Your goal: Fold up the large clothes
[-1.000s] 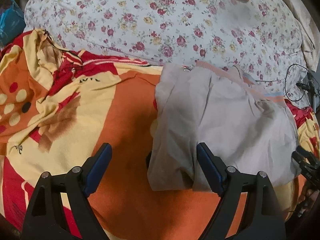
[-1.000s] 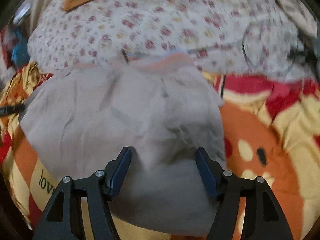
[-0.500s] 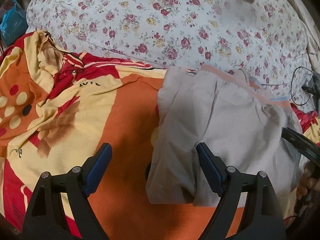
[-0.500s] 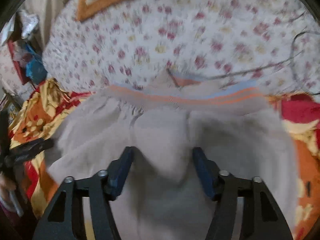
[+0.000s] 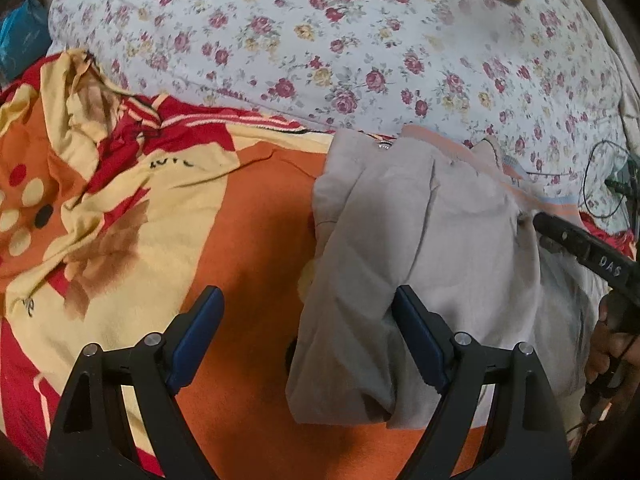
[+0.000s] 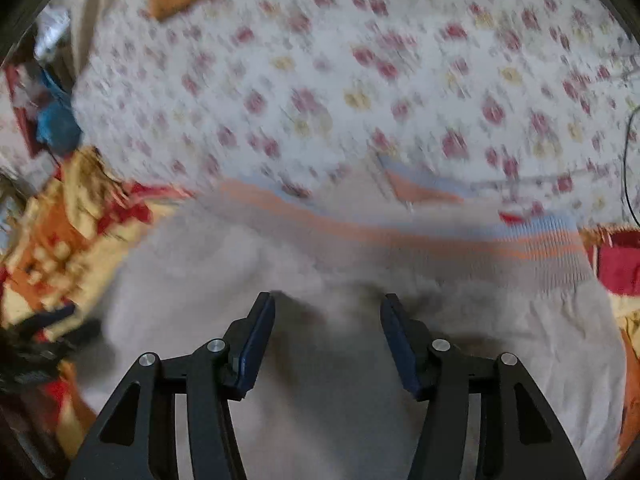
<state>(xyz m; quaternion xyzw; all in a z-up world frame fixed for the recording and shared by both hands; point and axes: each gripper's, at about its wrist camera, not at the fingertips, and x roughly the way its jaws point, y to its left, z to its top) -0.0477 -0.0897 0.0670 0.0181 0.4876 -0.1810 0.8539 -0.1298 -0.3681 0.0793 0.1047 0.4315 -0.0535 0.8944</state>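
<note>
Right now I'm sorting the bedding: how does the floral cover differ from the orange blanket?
The floral cover is pale with small red roses and lies smooth; the orange blanket has bold orange, yellow and red patches and is rumpled at its left. The grey garment lies on the blanket, not the cover. Both are bedding.

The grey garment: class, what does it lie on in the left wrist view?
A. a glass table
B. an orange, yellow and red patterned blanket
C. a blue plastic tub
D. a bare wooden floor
B: the grey garment lies on the orange, yellow and red patterned blanket, with the floral bedding behind it.
</note>
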